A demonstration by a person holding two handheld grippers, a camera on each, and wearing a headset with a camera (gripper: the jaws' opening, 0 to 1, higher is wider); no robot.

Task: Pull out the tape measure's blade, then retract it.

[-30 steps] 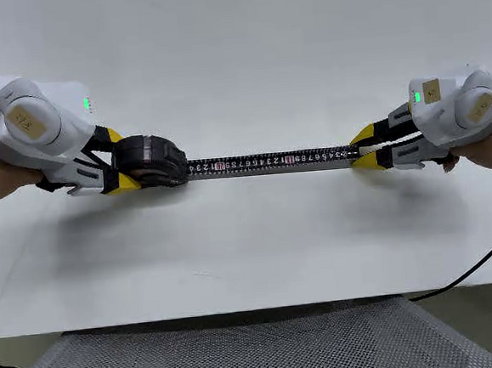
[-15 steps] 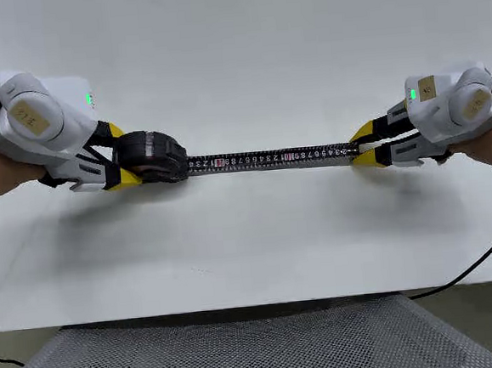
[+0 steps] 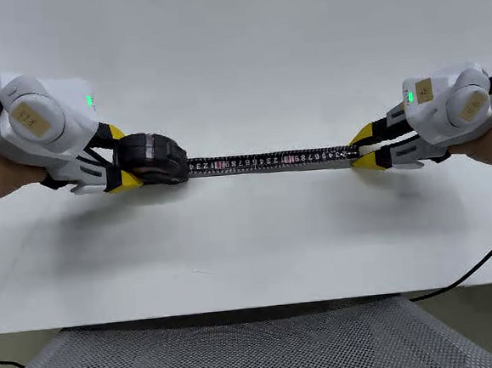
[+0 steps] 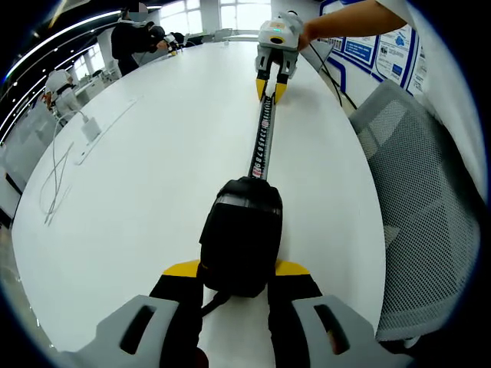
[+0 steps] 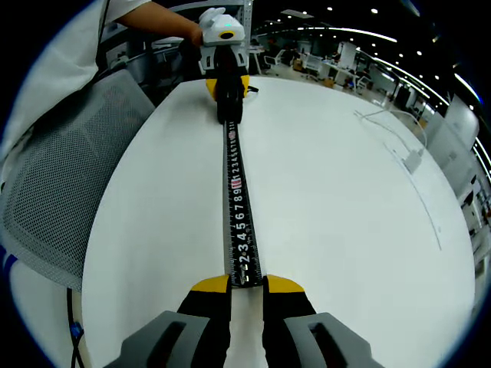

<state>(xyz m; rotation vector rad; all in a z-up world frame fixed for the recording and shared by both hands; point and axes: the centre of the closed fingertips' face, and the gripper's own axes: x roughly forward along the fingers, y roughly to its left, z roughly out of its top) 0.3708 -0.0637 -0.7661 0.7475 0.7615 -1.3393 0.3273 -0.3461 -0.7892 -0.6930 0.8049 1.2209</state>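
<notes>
Tape measure (image 3: 150, 160) in left claw (image 3: 120, 160); right claw (image 3: 362, 147), level, pinches blade (image 3: 270, 160) tip

White workbench (image 3: 246, 73); grey mesh chair (image 3: 242, 353) at its near edge; black cable (image 3: 482, 260) trailing off its right front edge.

My left gripper (image 3: 121, 158) and right gripper (image 3: 363, 148) have rounded white housings, each bearing a tan sticker (image 3: 29, 118) and a green light (image 3: 90, 100); black jaws end in yellow. My sleeve (image 5: 115, 14) is white.
</notes>
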